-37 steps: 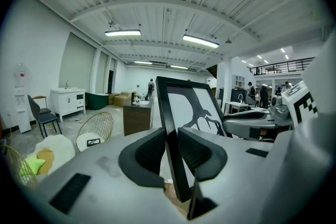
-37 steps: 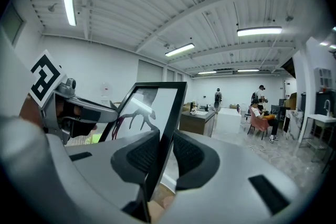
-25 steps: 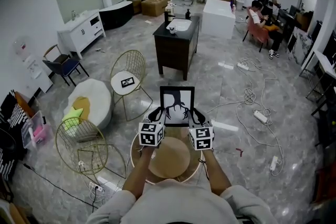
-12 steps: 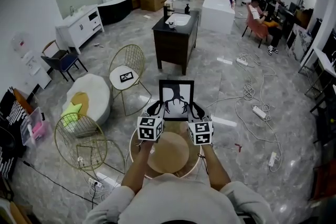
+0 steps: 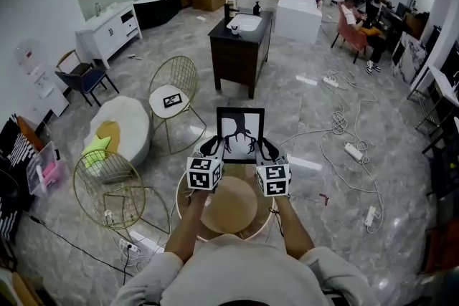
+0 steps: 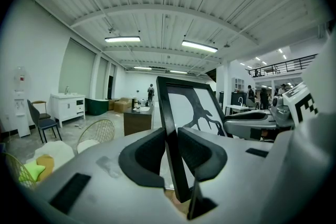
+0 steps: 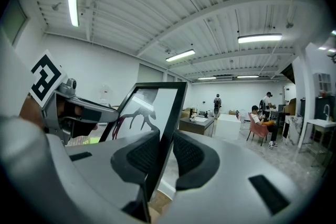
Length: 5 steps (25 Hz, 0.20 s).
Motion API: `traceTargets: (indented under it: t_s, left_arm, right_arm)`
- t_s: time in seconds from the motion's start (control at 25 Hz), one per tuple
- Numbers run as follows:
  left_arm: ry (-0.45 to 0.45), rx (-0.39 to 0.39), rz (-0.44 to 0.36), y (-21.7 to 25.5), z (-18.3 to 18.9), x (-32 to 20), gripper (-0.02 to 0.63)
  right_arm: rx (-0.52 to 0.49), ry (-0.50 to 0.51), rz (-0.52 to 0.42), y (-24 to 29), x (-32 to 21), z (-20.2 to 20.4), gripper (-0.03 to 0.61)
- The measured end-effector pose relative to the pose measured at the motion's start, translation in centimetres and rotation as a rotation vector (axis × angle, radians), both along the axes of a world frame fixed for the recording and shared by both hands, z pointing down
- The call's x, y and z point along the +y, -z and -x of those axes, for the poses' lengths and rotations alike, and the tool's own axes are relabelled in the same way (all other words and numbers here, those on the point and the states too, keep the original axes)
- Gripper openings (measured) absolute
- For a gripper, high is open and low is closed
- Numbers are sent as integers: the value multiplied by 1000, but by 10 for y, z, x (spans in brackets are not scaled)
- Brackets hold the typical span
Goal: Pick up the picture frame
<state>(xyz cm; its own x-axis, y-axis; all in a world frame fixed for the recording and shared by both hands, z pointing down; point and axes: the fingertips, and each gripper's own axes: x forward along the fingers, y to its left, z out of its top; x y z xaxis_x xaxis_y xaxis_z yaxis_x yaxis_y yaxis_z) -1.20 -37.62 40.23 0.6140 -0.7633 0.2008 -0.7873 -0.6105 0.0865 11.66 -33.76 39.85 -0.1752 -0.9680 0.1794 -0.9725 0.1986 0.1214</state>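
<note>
A black picture frame (image 5: pixel 240 135) with a dark tree print on white is held upright in the air above a round wooden table (image 5: pixel 228 205). My left gripper (image 5: pixel 214 148) is shut on the frame's left edge and my right gripper (image 5: pixel 265 149) is shut on its right edge. In the left gripper view the frame (image 6: pixel 185 113) stands edge-on between the two dark pads (image 6: pixel 199 150). The right gripper view has the frame (image 7: pixel 149 113) pinched the same way, with the other gripper beyond it.
Two gold wire chairs (image 5: pixel 174 98) (image 5: pixel 107 186) and a white pouf (image 5: pixel 122 129) stand to the left. A dark sink cabinet (image 5: pixel 240 44) is ahead. Cables and power strips (image 5: pixel 355 152) lie on the floor to the right. People sit and stand at the far back (image 5: pixel 355 14).
Both grippers have lifted the frame a little higher and further from the table. The view has shifted slightly; the hold on the frame is the same.
</note>
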Motion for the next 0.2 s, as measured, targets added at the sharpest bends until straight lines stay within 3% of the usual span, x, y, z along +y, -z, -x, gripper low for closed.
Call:
traceTargets:
  t_s: [0.2]
  left_arm:
    - [-1,5,4,-3,1,0,77]
  right_arm:
    - [3,3,2,-3,0,1,83]
